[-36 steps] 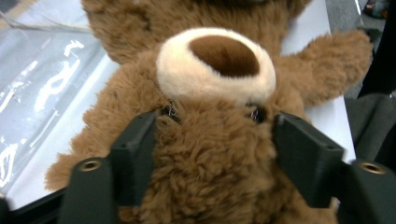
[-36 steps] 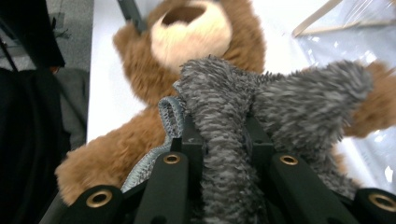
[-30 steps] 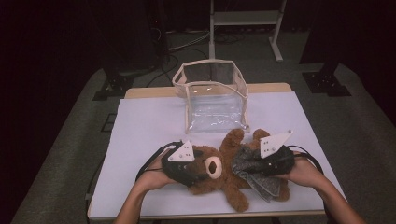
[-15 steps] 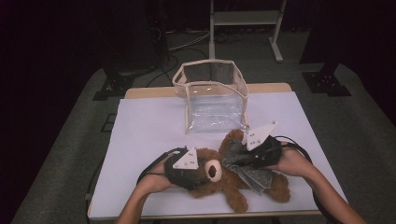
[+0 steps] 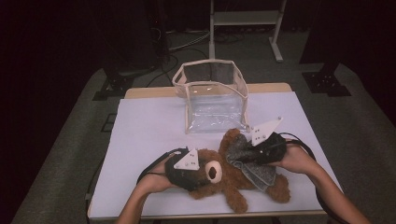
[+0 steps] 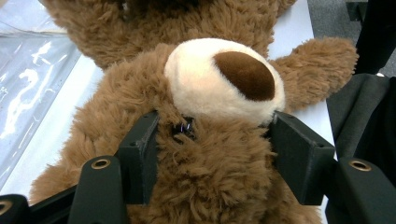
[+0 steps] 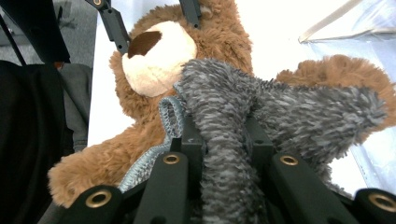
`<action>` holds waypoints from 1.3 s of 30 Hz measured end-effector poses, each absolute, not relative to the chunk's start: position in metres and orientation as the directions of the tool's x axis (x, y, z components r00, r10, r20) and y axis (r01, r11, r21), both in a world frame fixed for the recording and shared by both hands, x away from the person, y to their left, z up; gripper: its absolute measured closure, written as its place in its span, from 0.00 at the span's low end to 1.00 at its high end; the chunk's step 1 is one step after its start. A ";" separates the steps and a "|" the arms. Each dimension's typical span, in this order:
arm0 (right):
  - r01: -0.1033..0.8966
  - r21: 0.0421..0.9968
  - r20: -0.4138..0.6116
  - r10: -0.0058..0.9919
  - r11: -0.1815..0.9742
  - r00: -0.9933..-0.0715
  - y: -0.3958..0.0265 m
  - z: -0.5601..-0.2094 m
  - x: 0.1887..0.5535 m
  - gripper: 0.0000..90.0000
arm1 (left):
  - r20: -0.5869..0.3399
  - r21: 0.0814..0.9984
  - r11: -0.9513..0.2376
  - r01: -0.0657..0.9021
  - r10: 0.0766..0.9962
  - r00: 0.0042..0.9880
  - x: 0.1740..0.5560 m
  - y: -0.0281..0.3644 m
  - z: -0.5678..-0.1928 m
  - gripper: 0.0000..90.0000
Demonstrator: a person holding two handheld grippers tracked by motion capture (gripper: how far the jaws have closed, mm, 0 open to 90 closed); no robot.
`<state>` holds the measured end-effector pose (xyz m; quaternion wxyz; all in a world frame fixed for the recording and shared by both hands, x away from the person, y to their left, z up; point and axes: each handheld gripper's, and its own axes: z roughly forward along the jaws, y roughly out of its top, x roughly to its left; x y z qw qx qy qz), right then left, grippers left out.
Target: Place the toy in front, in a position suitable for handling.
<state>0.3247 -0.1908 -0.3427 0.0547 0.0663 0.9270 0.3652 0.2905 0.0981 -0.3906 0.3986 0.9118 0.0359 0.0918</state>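
Teddy bear pinned at both ends, low centre of the high view

The left gripper (image 5: 198, 172) hides much of the teddy bear (image 5: 233, 184); its jaws, just closing, now squeeze the head. The right gripper (image 5: 254, 154) pinches the grey cloth (image 7: 280, 107) narrowly, and the jaws cut off its lower end.

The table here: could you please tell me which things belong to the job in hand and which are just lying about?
In the job:
teddy bear
grey knitted garment
left gripper, clamped on the bear's head
right gripper, pinching the garment

Lying about:
clear bag
metal stand
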 end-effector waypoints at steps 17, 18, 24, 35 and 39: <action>0.184 0.718 0.049 0.215 0.671 -0.975 -0.232 -0.364 0.312 0.83 | 0.123 0.802 -0.598 0.004 0.170 0.978 0.296 0.118 -0.367 0.45; 0.185 0.720 0.053 0.212 0.669 -0.976 -0.232 -0.365 0.310 0.83 | 0.122 0.798 -0.602 0.004 0.168 0.978 0.297 0.117 -0.367 0.45; 0.133 0.699 -0.001 0.188 0.703 -0.982 -0.226 -0.357 0.300 0.83 | 0.069 0.777 -0.629 0.030 0.133 0.989 0.297 0.108 -0.382 0.45; 0.108 0.690 -0.018 0.166 0.715 -0.986 -0.204 -0.347 0.319 0.83 | 0.113 0.748 -0.663 -0.007 0.118 0.987 0.291 0.104 -0.383 0.47; 0.170 0.687 0.005 0.228 0.707 -0.974 -0.235 -0.350 0.324 0.83 | 0.117 0.744 -0.668 -0.012 0.112 0.987 0.290 0.103 -0.382 0.47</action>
